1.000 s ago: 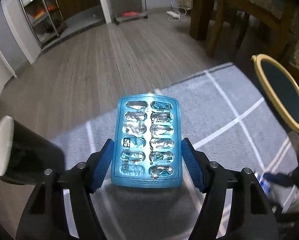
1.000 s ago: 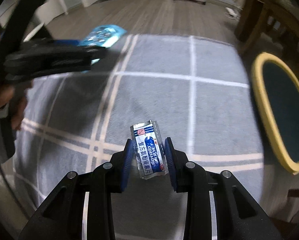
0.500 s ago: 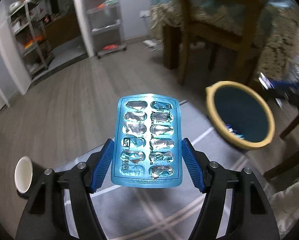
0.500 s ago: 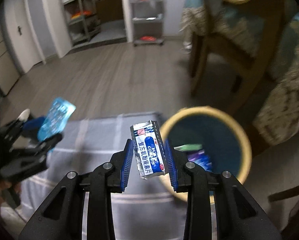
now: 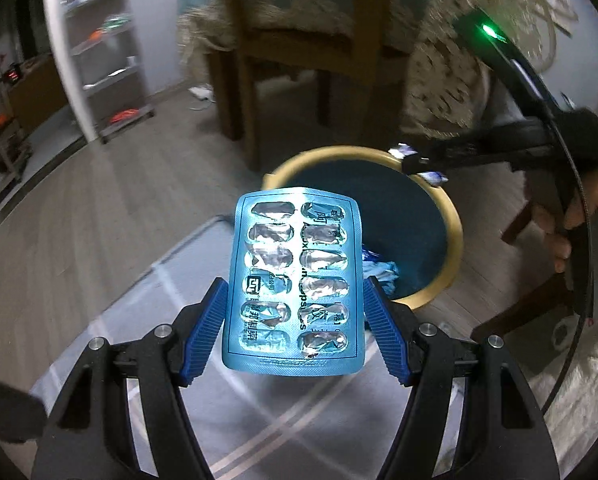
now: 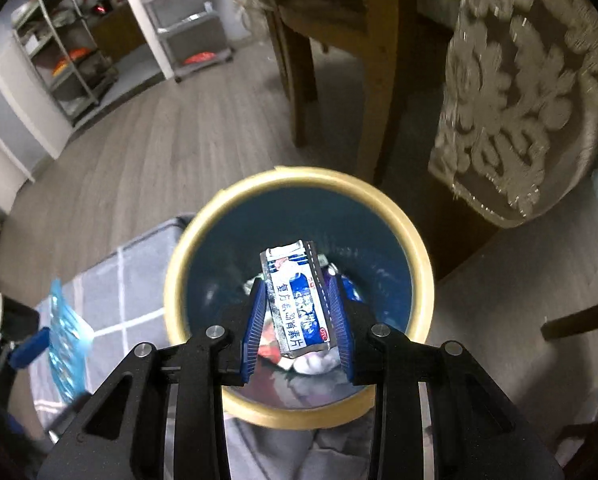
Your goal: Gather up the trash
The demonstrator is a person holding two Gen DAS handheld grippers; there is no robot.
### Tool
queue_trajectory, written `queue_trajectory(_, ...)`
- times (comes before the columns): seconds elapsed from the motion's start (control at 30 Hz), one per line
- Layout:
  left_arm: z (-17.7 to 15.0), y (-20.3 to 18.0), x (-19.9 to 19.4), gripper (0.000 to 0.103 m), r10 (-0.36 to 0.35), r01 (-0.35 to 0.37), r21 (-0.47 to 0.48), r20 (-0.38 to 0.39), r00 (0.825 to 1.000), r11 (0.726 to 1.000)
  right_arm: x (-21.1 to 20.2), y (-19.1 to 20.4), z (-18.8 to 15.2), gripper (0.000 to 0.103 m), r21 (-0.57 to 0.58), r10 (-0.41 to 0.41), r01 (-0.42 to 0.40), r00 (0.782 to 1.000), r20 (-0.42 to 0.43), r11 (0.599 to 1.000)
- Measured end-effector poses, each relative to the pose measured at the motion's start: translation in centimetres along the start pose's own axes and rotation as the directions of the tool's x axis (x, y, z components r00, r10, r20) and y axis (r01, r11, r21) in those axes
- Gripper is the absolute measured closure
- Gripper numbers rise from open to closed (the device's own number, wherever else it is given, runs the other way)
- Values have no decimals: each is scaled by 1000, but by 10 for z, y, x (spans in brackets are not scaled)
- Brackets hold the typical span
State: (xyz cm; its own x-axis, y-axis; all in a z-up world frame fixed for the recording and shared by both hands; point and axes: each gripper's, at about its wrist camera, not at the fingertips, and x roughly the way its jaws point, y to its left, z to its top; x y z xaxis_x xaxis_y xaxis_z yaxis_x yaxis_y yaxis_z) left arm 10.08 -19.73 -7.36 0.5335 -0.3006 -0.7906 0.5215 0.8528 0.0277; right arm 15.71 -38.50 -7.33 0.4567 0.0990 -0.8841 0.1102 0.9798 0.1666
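My left gripper is shut on a blue blister pack with emptied foil pockets, held upright short of the bin. The bin is dark blue with a yellow rim and holds wrappers. My right gripper is shut on a small blue-and-white tablet wrapper directly over the bin's opening. The right gripper also shows in the left wrist view above the bin's far rim. The blister pack shows at the left of the right wrist view.
A grey rug with white lines lies under the left gripper. Wooden chair legs and a lace tablecloth stand just behind the bin. Metal shelves line the far wall. A black cup with white inside sits at far left.
Both grippers moved toward the bin with their items still held. The right gripper went from beside the bin to directly over its opening; the left came closer to the bin's near rim.
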Motion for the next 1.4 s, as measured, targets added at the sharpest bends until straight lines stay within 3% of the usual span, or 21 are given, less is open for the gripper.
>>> queue_trajectory(0.23,22,-21,55,35,-15,15,4,-79,997,1000,11,-21,3,69,147,56,-51,998,-25,988)
queue_trajectory(0.43,27,-34,78,34,-27,30,27,-99,995,999,15,-33,2,68,170,53,-46,998,-33,984)
queue_trajectory(0.53,24,-41,84,26,-6,12,53,-109,994,999,18,-33,2,68,168,53,-46,998,-40,985)
queue_trajectory(0.67,23,-39,79,22,-8,11,35,-91,996,999,16,-25,5,58,163,73,-68,997,-29,984)
queue_trajectory(0.87,17,-20,51,22,8,-9,-18,-63,998,1000,8,-14,11,43,141,69,-67,998,-10,988)
queue_trajectory(1.03,6,-1,3,19,26,-27,-62,-26,999,998,-20,-1,3,43,109,68,-71,997,22,992)
queue_trajectory(1.17,-10,9,-47,16,43,-42,-79,19,999,996,-56,8,-20,43,132,91,-99,994,66,986)
queue_trajectory(1.33,-33,17,-104,15,54,-46,-123,57,997,991,-93,39,-61,43,16,78,-81,988,134,997)
queue_trajectory(1.4,-40,18,-121,13,75,-66,-128,64,995,990,-105,47,-80,37,-26,59,-55,985,160,998)
